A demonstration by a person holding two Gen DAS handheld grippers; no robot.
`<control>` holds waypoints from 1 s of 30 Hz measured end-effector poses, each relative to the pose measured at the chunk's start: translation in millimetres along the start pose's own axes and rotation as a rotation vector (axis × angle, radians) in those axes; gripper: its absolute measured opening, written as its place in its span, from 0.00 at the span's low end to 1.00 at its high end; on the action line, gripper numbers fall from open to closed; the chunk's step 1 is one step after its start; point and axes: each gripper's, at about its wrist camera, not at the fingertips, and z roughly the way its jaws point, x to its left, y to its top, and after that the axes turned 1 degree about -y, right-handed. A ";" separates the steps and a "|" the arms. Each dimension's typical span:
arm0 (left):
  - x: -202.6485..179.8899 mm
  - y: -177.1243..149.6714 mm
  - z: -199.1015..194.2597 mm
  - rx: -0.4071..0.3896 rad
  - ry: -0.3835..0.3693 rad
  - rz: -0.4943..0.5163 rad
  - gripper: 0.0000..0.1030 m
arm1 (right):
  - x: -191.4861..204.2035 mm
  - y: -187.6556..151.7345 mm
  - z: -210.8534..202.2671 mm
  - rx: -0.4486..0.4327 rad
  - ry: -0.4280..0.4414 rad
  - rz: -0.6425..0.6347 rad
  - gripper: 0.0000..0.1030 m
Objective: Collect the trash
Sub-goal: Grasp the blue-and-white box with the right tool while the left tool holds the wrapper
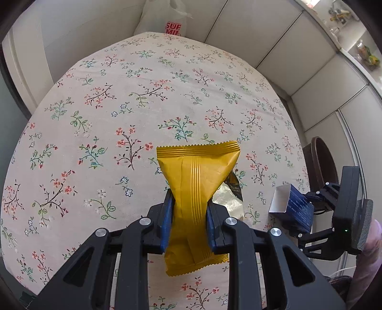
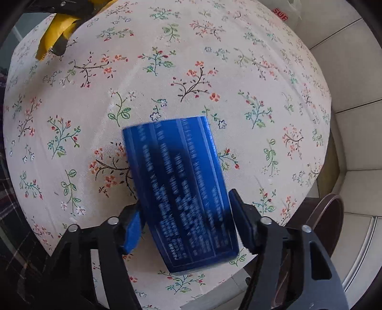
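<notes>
Fingers of left gripper [image 1: 188,212] pinch yellow wrapper [image 1: 198,167] at its middle, above floral tablecloth [image 1: 119,95]. Right gripper [image 2: 183,229] fingers straddle blue box [image 2: 181,190]; left pad touches, right pad slightly apart. White plastic bag [image 1: 162,21] beyond far table edge.

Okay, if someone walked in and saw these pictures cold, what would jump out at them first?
Probably the yellow snack wrapper, pinched at its waist in the shut left gripper above the floral tablecloth. Next, the blue carton lying near the table's edge between the jaws of the right gripper; its left pad touches the carton, the right pad stands just clear. A crumpled foil wrapper lies behind the yellow one.
</notes>
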 end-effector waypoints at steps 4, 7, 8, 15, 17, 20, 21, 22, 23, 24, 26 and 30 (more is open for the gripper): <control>1.5 -0.5 1.1 0.000 -0.003 -0.010 0.23 | -2.5 5.3 -2.3 -0.014 0.004 0.023 0.54; 0.6 -0.5 0.8 -0.002 -0.005 -0.008 0.23 | -1.4 11.6 -1.7 -0.022 0.001 0.023 0.52; 0.0 -0.5 0.5 -0.003 -0.005 -0.008 0.23 | -0.7 13.8 -2.4 -0.028 0.001 0.025 0.52; 4.8 -0.8 0.6 -0.003 -0.001 -0.018 0.23 | 3.6 31.3 -11.0 -0.099 -0.018 0.044 0.51; 5.6 -0.1 -0.3 -0.006 0.000 -0.023 0.23 | 2.8 38.2 -15.1 -0.128 -0.026 0.059 0.51; 5.6 0.3 -2.1 -0.013 0.002 -0.031 0.23 | -0.8 47.6 -20.0 -0.165 -0.029 0.086 0.51; 5.2 0.3 -2.9 -0.016 0.003 -0.034 0.23 | -1.3 51.0 -21.8 -0.177 -0.031 0.094 0.51; 5.4 0.5 -3.5 -0.019 0.004 -0.035 0.23 | -1.0 54.2 -23.5 -0.188 -0.036 0.100 0.51; 5.4 0.6 -3.9 -0.021 0.004 -0.038 0.23 | -0.7 57.2 -26.1 -0.200 -0.039 0.107 0.51; 6.0 0.8 -4.2 -0.023 0.005 -0.041 0.23 | -0.7 59.7 -28.6 -0.211 -0.040 0.113 0.51; 7.1 1.2 -5.0 -0.029 0.006 -0.048 0.23 | -1.7 65.2 -32.7 -0.235 -0.050 0.124 0.51; 8.8 5.5 -9.9 -0.051 0.003 -0.066 0.23 | -10.1 75.0 -41.0 -0.287 -0.078 0.173 0.51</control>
